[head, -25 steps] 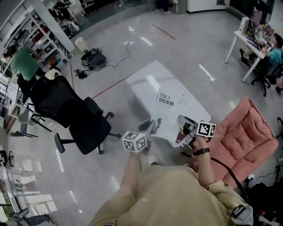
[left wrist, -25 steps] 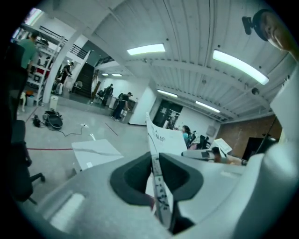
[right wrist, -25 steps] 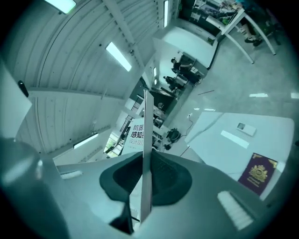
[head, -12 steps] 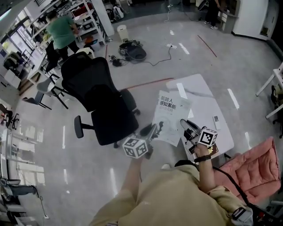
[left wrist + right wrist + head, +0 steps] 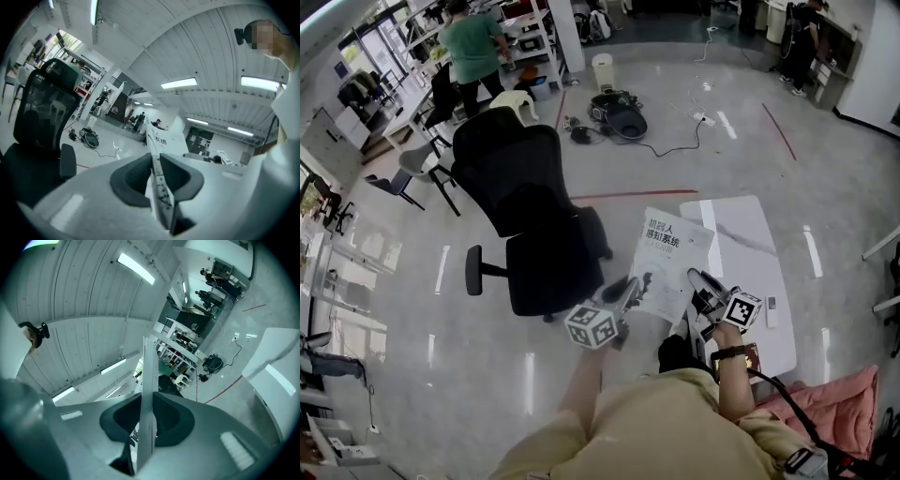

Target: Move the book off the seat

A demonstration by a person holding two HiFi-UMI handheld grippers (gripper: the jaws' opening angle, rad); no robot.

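Both left hand-held gripper and right hand-held gripper tight on book, cover "机器人感知系统"

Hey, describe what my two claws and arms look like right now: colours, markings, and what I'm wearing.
The left claw and right claw each carry a white cube with black square markers. Their jaws are pale grey with dark, curved pads. The person wears a tan short-sleeved shirt and a black wristband on the right wrist. A black cable trails by that arm.
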